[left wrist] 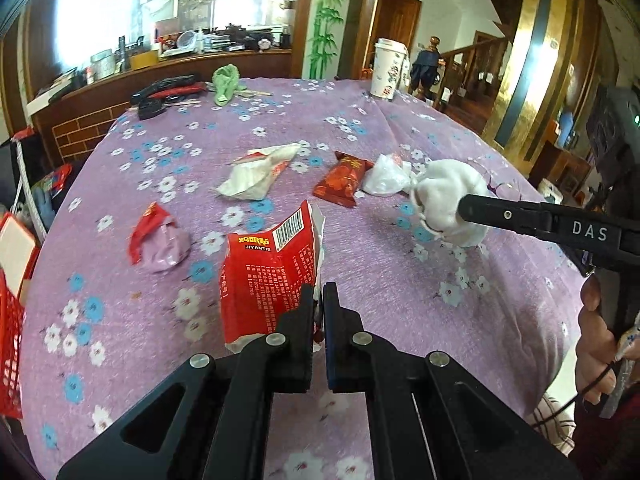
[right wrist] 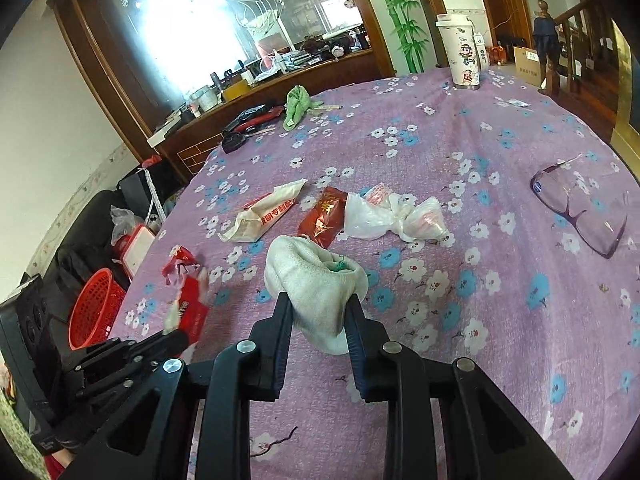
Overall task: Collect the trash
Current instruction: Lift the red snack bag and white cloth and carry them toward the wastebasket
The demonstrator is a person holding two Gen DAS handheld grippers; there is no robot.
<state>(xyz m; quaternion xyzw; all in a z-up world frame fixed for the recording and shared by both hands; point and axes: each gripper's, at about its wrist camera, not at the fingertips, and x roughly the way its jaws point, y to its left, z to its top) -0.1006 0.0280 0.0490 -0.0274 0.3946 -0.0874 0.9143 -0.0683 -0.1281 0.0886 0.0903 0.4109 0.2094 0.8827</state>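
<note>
**Readable print on the wrappers and the tool**

The red wrapper [left wrist: 272, 280] pinched in the left gripper [left wrist: 319, 288] carries the word "JIYANTIE" in black on a pale strip, under a yellow line of characters too small to read, with a barcode just above to the right. The black finger [left wrist: 560, 224] of the other tool, off to the right, bears the white letters "DAS". Ahead of the right gripper [right wrist: 318, 300], the white bag [right wrist: 264, 212] and the dark red packet [right wrist: 324, 216] show Chinese print, not legible.
</note>
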